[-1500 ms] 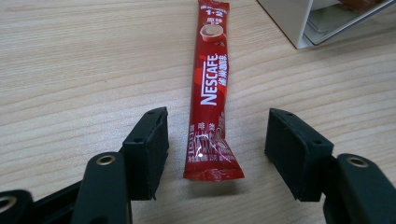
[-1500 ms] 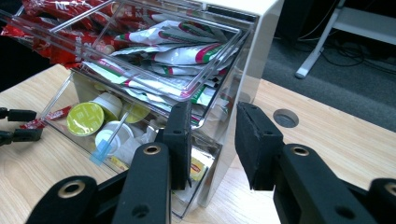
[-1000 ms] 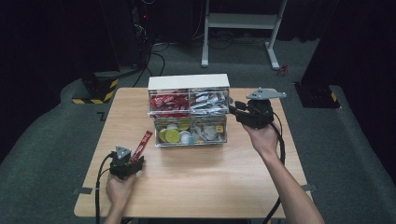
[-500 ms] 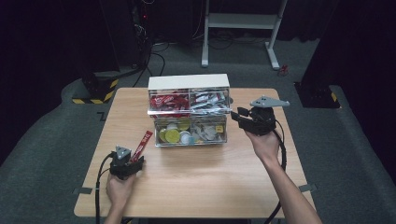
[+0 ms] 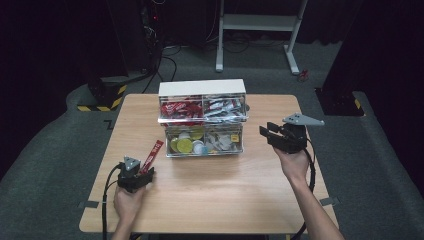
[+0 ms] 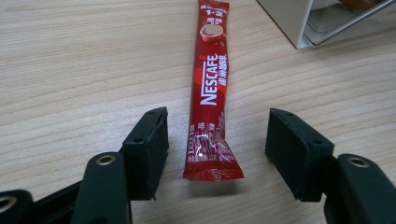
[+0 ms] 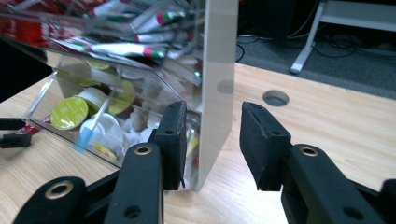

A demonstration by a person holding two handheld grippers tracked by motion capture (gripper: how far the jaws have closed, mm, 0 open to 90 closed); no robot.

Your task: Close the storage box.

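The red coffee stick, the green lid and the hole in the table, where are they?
red coffee stick [image 6: 210, 88], left gripper view, on its white lettering.
green lid [image 7: 69, 113], right gripper view, middle of the round top.
hole in the table [image 7: 275, 98], right gripper view, its dark centre.

Glossy red foil sachet [image 6: 209, 88], matt light wood table [image 6: 70, 70] (fine grain), clear smooth plastic organizer [image 7: 140, 84]

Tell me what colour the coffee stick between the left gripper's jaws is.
Red with white lettering; the coffee stick shows best in the left gripper view.
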